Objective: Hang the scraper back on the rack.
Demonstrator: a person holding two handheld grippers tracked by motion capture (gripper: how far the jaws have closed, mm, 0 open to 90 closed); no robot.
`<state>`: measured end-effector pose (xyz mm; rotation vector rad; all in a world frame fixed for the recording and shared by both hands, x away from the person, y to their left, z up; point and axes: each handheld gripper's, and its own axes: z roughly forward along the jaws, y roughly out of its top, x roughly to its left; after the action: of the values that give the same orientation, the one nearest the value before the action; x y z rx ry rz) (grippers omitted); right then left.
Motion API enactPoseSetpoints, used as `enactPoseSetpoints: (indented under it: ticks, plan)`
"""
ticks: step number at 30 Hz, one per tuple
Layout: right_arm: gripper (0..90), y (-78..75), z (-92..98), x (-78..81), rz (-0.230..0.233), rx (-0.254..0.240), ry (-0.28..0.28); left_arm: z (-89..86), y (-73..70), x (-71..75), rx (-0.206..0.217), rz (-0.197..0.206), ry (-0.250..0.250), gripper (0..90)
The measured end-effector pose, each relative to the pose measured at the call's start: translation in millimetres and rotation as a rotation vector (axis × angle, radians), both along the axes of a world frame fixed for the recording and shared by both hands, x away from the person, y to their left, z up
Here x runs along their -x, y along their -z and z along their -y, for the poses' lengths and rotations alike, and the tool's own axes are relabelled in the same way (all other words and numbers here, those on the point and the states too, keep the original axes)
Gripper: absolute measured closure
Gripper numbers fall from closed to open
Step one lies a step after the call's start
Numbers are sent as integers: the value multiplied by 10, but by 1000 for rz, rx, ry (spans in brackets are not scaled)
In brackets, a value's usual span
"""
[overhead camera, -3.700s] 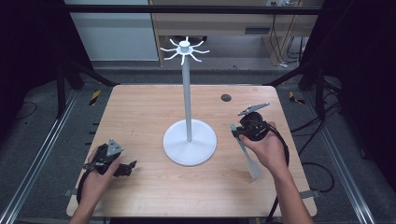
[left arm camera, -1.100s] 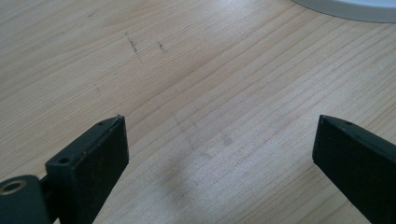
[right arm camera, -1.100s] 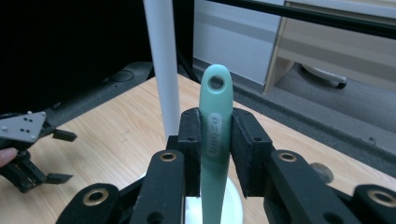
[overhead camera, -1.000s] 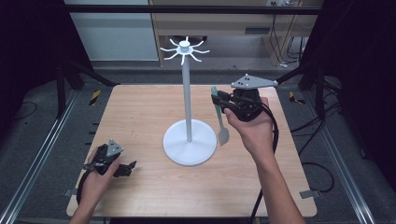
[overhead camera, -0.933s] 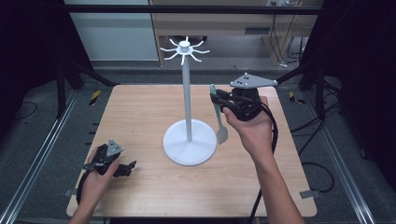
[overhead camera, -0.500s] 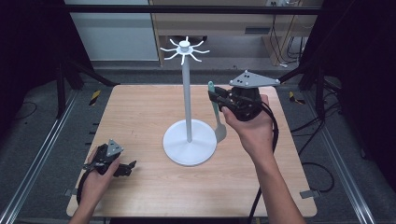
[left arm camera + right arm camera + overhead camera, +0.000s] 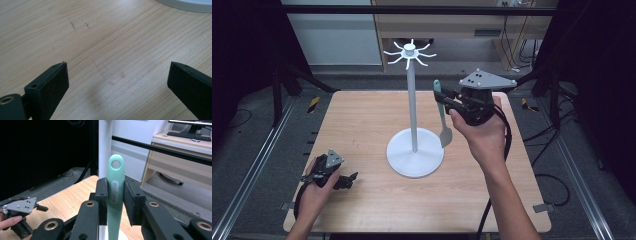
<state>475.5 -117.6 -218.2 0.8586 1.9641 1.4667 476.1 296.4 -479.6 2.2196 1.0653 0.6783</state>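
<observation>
A white stand [image 7: 413,100] with a round base [image 7: 404,159] and short hook arms at its top [image 7: 409,52] rises from the middle of the wooden table. My right gripper [image 7: 443,101] is held in the air just right of the pole, shut on a spatula [image 7: 444,133] with a teal handle and pale blade that hangs down. In the right gripper view the pads clamp the teal handle [image 7: 115,192], whose hanging hole points up in front of the pole [image 7: 105,150]. My left gripper [image 7: 348,180] rests at the table's front left, jaws wide open on bare wood [image 7: 117,75].
The wooden table [image 7: 362,120] has free room around the stand's base. A desk and shelf [image 7: 452,25] stand beyond the far edge. Metal rails [image 7: 257,165] run along both sides of the table.
My right gripper has picked the spatula up off the table's right side, carried it to the stand's pole, and lifted it a little higher over the last second. The left gripper has stayed put.
</observation>
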Motion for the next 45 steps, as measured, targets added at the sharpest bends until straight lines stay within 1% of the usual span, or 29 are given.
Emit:
enactPoseSetpoints:
  ticks: [8, 15, 27, 29, 38, 45]
  plan:
    - [746, -63, -9, 26, 17, -15, -2, 5, 2, 4, -1, -2, 1, 34]
    - [746, -151, -48, 39, 35, -34, -16, 5, 7, 2, 5, 2, -3, 34]
    - [745, -290, -98, 11, 58, -51, -20, 0, 3, -1, 6, 4, -1, 34]
    - [745, -311, -106, 7, 59, -54, -21, 1, 2, 0, 4, 3, 0, 34]
    - [745, -362, -154, -42, 49, -40, -26, 8, 5, -1, 5, 1, 2, 34]
    - [745, -355, -176, -86, 35, -28, -22, 10, 7, -2, 7, 1, 3, 34]
